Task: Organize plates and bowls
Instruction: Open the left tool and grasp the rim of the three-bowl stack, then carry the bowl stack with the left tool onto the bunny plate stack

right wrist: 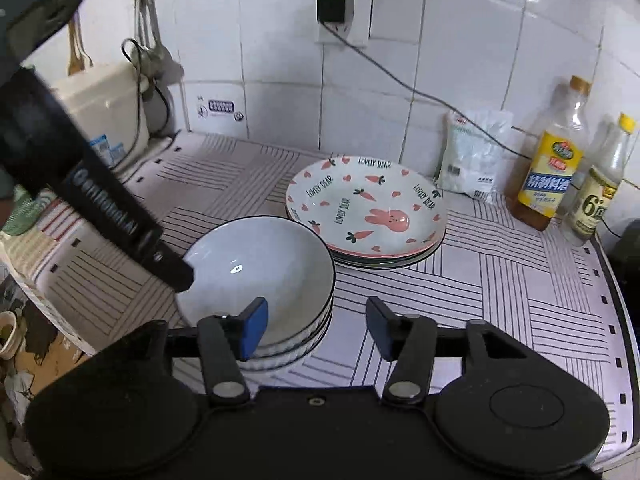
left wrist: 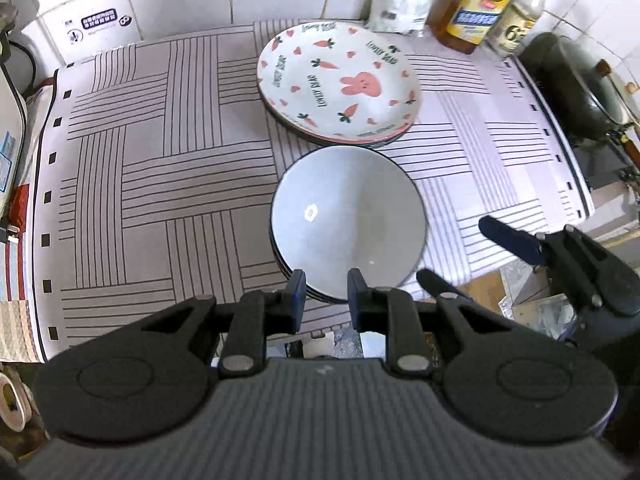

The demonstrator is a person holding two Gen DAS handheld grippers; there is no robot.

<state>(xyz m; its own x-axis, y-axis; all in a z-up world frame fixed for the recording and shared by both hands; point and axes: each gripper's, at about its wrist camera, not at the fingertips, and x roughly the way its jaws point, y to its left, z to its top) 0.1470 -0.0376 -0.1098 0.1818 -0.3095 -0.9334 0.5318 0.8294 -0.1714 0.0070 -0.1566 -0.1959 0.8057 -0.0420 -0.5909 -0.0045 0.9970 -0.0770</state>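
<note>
Nearest the left wrist camera, the left gripper [left wrist: 326, 284] hovers with its jaws apart and nothing between them, just above the near rim of the stacked bowls [left wrist: 348, 224]. The right gripper [right wrist: 316, 322] is also spread wide and empty; its left finger overlaps the bowl stack's near side in the view, though contact cannot be judged. The bowls sit on the striped worktop [left wrist: 160, 184]. Just behind them lies the stack of plates [left wrist: 338, 80], topped by a rabbit-and-carrot plate. Against the tiled wall stand a white packet [right wrist: 474, 156] and two bottles [right wrist: 552, 160].
</note>
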